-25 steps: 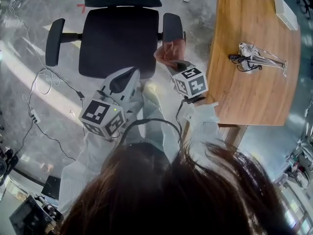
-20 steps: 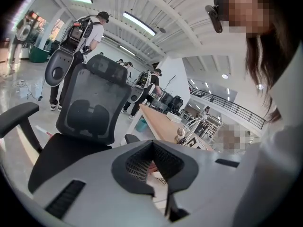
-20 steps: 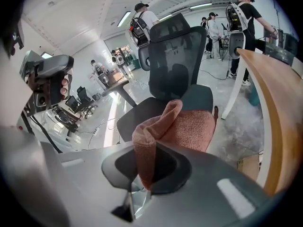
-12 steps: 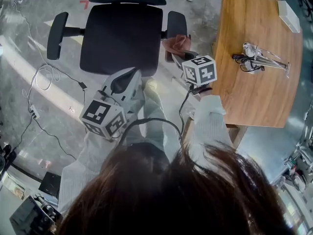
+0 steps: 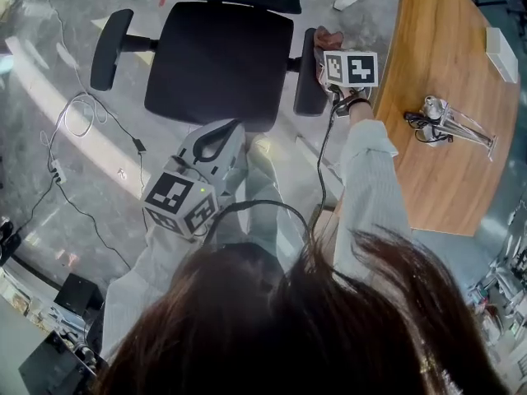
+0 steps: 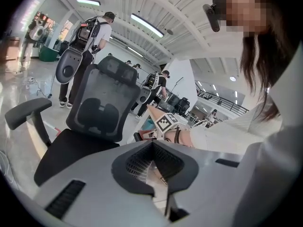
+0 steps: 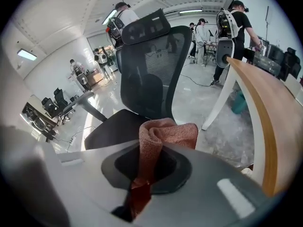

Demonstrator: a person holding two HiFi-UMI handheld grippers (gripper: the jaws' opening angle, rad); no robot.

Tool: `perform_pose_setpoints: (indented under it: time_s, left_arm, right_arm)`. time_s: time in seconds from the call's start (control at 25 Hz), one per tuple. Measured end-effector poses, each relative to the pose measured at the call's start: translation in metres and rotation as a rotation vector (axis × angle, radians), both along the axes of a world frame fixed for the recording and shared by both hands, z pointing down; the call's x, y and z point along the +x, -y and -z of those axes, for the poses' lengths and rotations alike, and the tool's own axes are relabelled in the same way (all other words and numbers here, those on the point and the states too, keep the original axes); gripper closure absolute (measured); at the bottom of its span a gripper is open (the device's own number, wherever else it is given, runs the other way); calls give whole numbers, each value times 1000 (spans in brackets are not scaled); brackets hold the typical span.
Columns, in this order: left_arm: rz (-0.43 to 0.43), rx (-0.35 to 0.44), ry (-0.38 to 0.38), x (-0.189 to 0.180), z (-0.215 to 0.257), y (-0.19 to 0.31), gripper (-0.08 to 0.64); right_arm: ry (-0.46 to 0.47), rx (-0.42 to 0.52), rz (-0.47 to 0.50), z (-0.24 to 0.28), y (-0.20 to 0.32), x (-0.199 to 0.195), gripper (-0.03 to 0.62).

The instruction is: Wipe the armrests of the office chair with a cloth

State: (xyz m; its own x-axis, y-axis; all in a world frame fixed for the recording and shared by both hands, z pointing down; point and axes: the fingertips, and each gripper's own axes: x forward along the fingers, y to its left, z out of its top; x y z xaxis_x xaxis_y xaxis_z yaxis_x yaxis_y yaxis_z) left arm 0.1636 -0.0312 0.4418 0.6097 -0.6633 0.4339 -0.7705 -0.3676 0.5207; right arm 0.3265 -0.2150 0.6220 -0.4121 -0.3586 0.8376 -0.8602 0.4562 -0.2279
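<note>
The black office chair (image 5: 218,60) stands ahead of me, with its left armrest (image 5: 111,48) and right armrest (image 5: 308,76) both in the head view. My right gripper (image 5: 333,52) hovers over the far end of the right armrest, shut on a bunched pink cloth (image 5: 328,38). In the right gripper view the cloth (image 7: 165,131) bulges out between the jaws of the right gripper (image 7: 151,148), in front of the chair's mesh back (image 7: 151,65). My left gripper (image 5: 221,132) is held low in front of the seat's near edge. Its jaws meet with nothing between them (image 6: 152,145).
A curved wooden table (image 5: 445,163) runs along the right, close to the right armrest, with a tangle of cable and clear plastic (image 5: 440,122) and a white box (image 5: 502,52) on it. Loose cables (image 5: 78,126) lie on the floor at the left. Other people stand in the background.
My right gripper has carried the cloth from the near end of the right armrest to its far end. The left gripper has stayed in front of the seat.
</note>
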Motion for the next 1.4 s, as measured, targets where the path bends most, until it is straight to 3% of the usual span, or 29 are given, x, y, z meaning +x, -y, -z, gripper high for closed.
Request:
perform_pose_setpoints:
  time_s: [0.2, 0.44, 0.96, 1.4]
  left_arm:
    - [15, -8, 10, -8, -2, 4, 557]
    - [21, -16, 11, -15, -3, 4, 557]
    - [-65, 21, 8, 13, 13, 0, 557]
    - [-131, 65, 3, 47, 33, -4, 557]
  right_arm:
    - [-57, -2, 10, -8, 31, -8, 569]
    - [-58, -33, 41, -9, 21, -20, 569]
    - [11, -53, 169, 6, -83, -48, 569]
    - [80, -92, 209, 23, -184, -46, 569]
